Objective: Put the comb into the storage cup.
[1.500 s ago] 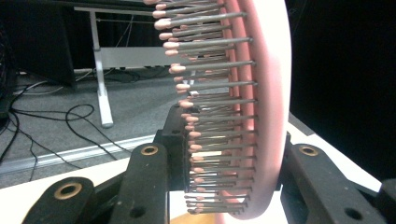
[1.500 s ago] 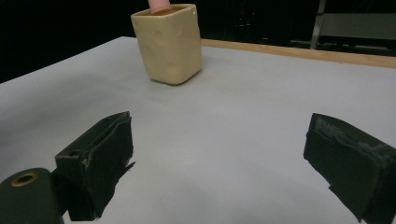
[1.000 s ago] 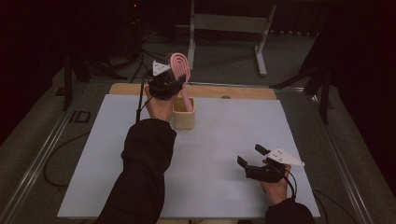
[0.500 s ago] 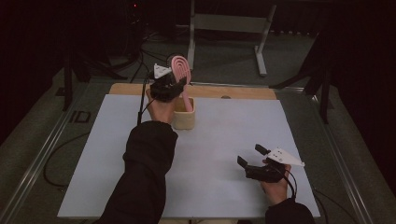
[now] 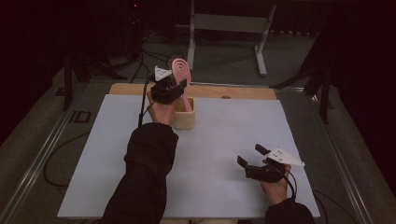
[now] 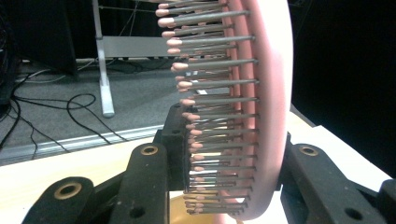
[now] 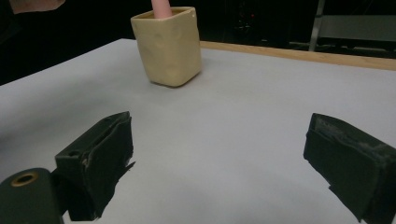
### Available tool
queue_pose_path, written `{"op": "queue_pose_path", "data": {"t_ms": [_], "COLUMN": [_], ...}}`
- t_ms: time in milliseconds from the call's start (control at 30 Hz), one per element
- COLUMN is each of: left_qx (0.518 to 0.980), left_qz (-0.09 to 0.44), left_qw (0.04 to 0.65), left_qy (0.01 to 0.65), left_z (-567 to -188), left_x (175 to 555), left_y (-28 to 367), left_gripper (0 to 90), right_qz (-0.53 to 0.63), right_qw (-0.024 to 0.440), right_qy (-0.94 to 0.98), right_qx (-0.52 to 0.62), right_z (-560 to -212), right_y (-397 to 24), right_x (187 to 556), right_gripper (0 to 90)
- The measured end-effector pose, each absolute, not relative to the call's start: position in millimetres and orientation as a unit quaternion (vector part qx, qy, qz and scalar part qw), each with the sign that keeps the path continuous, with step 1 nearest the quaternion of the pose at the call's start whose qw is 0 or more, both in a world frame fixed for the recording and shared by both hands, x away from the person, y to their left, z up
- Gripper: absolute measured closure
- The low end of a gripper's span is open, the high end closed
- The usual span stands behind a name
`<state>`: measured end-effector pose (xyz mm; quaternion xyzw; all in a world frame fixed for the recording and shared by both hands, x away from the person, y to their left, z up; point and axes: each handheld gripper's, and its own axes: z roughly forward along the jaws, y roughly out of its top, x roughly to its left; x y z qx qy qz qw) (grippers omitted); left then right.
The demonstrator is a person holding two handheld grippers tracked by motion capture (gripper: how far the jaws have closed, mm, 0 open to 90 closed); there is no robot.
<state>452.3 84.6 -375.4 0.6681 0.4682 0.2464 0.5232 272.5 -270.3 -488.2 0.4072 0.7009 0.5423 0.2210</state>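
Here, left gripper (image 5: pixel 173 88) fingers clamp pink bristled hairbrush (image 5: pixel 181 73), handle in squarish cream cup (image 5: pixel 184 119); right gripper (image 5: pixel 254 157) fingers spread, empty.

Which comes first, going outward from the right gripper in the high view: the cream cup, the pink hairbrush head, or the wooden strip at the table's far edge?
From the right gripper, near right of the table:
1. Cream cup, up and to the left, mid-table.
2. Pink hairbrush head, above the cup, clamped in the left gripper.
The wooden strip along the far edge can't be ranked.

One pink hairbrush (image 5: pixel 181 77), one cream square cup (image 5: pixel 185 119), two grippers and one counter (image 5: pixel 116 158).
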Motion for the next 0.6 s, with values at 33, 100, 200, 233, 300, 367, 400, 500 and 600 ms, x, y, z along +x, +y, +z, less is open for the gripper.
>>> {"op": "queue_pose_path", "data": {"t_ms": [33,100,200,233,300,367,400,500,600], "left_qx": [0.668,0.668,0.669,0.668,0.668,0.668,0.668,0.665,0.663], "left_qz": [0.246,0.245,0.245,0.244,0.243,0.243,0.243,0.240,0.236], "left_qw": [0.523,0.523,0.522,0.523,0.522,0.522,0.522,0.522,0.522], "left_qy": [0.468,0.469,0.470,0.470,0.471,0.472,0.472,0.476,0.481], "left_z": [-376,-377,-378,-378,-379,-380,-381,-384,-388], "left_x": [452,452,452,452,452,453,452,452,452], "left_y": [85,85,85,84,84,84,84,85,85], "left_gripper": [64.7,64.7,64.7,64.7,64.7,64.7,64.7,64.6,64.6], "right_qz": [0.543,0.542,0.543,0.543,0.543,0.543,0.543,0.543,0.544], "right_qw": [0.221,0.221,0.221,0.221,0.221,0.221,0.221,0.220,0.222], "right_qy": [0.701,0.701,0.701,0.700,0.701,0.701,0.701,0.701,0.700], "right_qx": [0.407,0.407,0.407,0.407,0.407,0.407,0.407,0.407,0.406], "right_z": [-488,-488,-488,-488,-488,-489,-489,-488,-488], "right_y": [-270,-270,-270,-270,-270,-270,-270,-270,-270], "right_x": [273,272,273,273,273,273,273,273,273], "right_gripper": [8.1,8.1,8.1,8.1,8.1,8.1,8.1,8.1,8.1]}}
